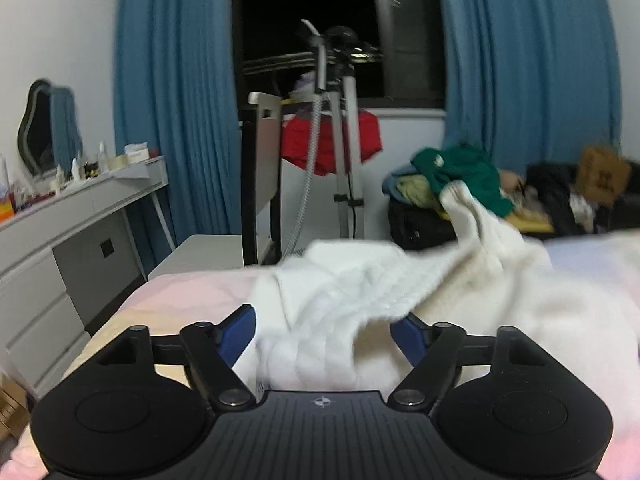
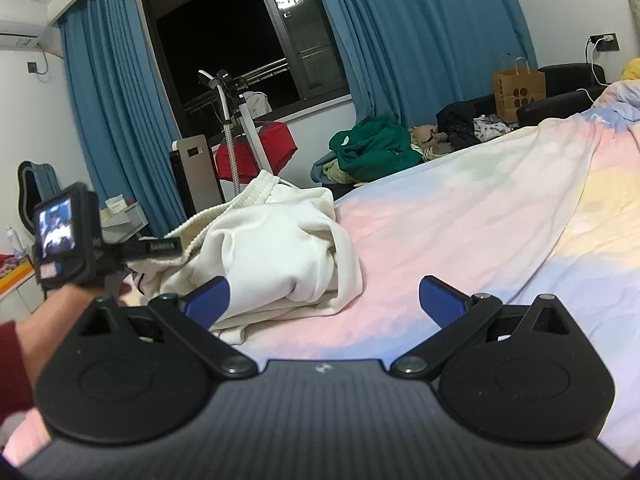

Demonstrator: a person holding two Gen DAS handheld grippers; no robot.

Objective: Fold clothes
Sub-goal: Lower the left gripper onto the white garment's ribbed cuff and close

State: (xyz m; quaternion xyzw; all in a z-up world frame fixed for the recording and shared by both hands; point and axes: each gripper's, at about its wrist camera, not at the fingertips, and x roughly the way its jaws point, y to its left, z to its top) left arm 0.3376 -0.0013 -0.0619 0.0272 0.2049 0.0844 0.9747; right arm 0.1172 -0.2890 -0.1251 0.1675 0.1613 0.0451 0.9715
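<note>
A white knitted garment (image 1: 380, 288) lies crumpled on the pastel bed cover (image 1: 192, 292). In the left wrist view my left gripper (image 1: 322, 330) has its blue fingers spread wide, with a fold of the garment lying between them. In the right wrist view the same garment (image 2: 280, 248) sits bunched to the left, its ribbed hem raised near the left hand's gripper (image 2: 160, 249). My right gripper (image 2: 324, 300) is open and empty above the bed cover (image 2: 460, 216), its left finger (image 2: 210, 300) beside the garment's edge.
A grey dresser (image 1: 80, 224) stands left of the bed. A garment steamer stand (image 1: 340, 128) and a red cloth (image 1: 332, 140) are by the dark window. A pile of green clothes (image 2: 372, 144) and a paper bag (image 2: 518, 90) sit beyond the bed.
</note>
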